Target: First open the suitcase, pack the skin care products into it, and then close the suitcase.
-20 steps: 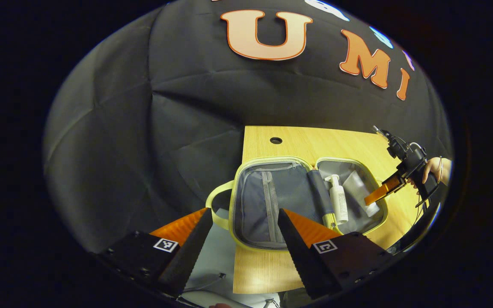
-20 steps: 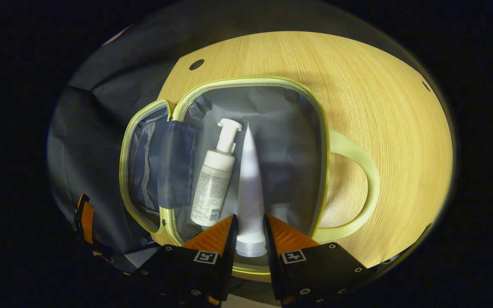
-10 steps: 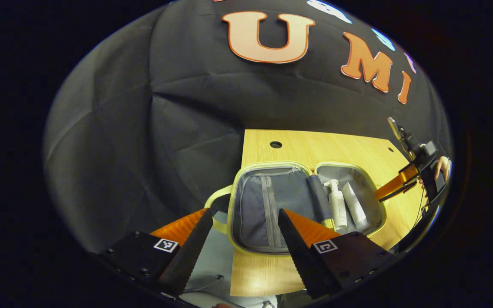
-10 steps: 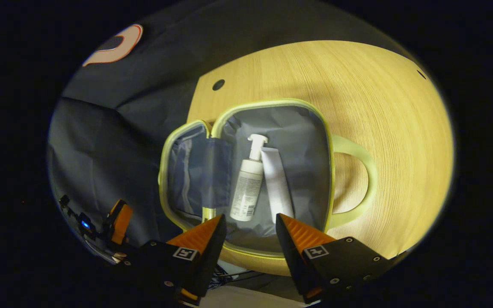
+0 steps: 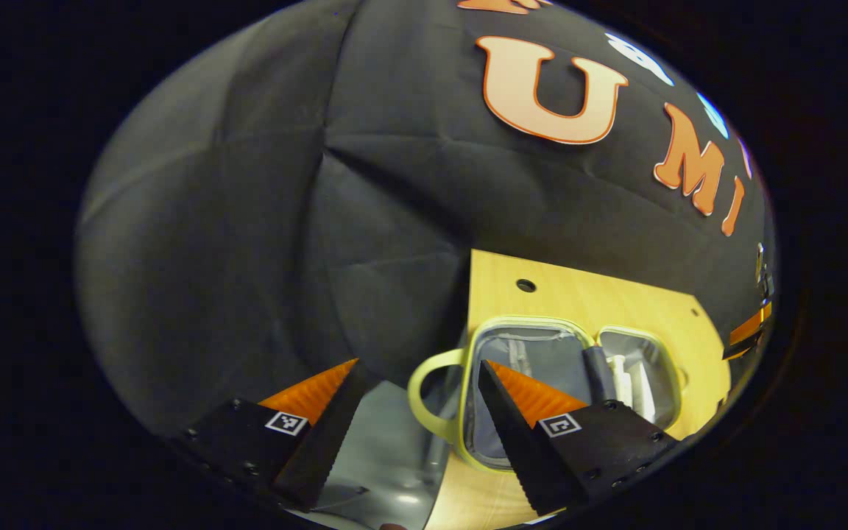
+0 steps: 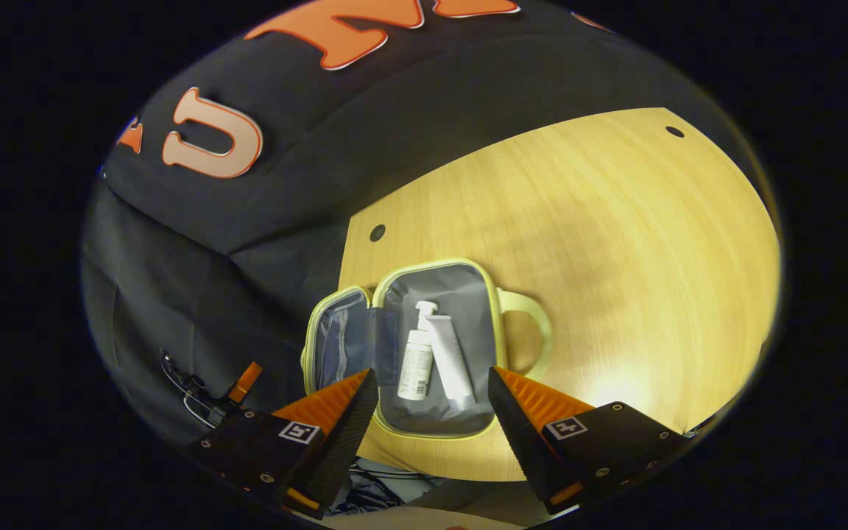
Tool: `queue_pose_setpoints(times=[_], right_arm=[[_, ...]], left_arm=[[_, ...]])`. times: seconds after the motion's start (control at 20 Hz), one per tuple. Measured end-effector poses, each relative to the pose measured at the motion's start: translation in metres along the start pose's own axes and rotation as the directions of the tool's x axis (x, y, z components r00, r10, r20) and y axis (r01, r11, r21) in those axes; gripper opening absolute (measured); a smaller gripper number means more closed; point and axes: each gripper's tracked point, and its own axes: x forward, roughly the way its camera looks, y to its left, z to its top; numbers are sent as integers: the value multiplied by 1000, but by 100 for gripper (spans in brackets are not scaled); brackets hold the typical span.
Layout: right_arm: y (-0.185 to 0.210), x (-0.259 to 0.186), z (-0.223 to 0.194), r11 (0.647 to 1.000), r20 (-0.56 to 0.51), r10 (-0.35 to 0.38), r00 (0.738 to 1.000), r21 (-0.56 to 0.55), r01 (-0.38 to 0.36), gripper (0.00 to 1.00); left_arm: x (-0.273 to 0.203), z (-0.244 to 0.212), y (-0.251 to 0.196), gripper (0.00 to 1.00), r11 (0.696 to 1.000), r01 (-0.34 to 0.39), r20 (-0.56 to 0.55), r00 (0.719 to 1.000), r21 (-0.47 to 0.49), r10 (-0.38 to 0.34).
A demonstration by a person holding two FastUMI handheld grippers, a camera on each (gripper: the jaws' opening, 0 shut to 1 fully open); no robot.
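A small suitcase (image 6: 424, 412) with yellow-green trim lies opened flat on a light wooden table (image 6: 615, 243), its two grey-lined halves side by side near the table's left corner. In the right gripper view, a white pump bottle (image 6: 417, 353) and a white tube (image 6: 450, 356) rest in the right-hand half, lying just beside each other with the pump head and the tube's flat end pointing toward the far side of the table. The other half, fitted with a zipped mesh pocket (image 6: 336, 353), reaches to the table's edge, and a dark fabric flap (image 6: 386, 346) lies along the hinge between the two halves. A looped carry handle (image 6: 534, 338) on the right-hand half rests on the bare wood.

The right gripper (image 6: 431, 383) hangs above the near edge of the case, its orange-faced fingers (image 6: 336, 401) spread wide and holding nothing. The left gripper (image 5: 417, 375) is likewise spread apart and empty, held to the left of the table, with one fingertip showing in front of the pocket half of the suitcase (image 5: 542, 338). In the left gripper view the second carry handle (image 5: 431, 397) juts off the table's (image 5: 578, 294) side, and the two white products (image 5: 630, 379) are dimly visible in the far half. At the lower left of the right gripper view, part of the left gripper shows against the black cloth wall (image 6: 188, 294).
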Motion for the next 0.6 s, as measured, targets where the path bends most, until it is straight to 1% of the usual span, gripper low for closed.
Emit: queue_pose_setpoints(times=[0.05, 0.15, 0.25, 0.35, 0.5, 0.6], right_arm=[[-8, -7, 1, 1000, 17, -21, 1000, 0, 21, 95], [-25, -18, -1, 998, 33, -60, 998, -4, 60, 96], [-34, -29, -3, 996, 37, -83, 996, 24, 82, 95], [-42, -35, -5, 994, 45, -103, 994, 51, 101, 96], [-51, -37, -10, 989, 39, -140, 989, 56, 138, 95], [-51, -37, -15, 987, 24, -146, 989, 69, 144, 96]], left_arm=[[10, -9, 6, 98, 998, 28, -18, 999, -53, -29], [33, -23, 27, 98, 990, 19, -50, 998, -140, -26], [55, -34, 41, 98, 979, 19, -50, 998, -204, -30], [61, -43, 45, 98, 959, 54, -58, 996, -278, -73], [69, -62, 59, 98, 936, 50, -92, 992, -348, -87], [72, -69, 56, 98, 911, 83, -102, 985, -405, -136]])
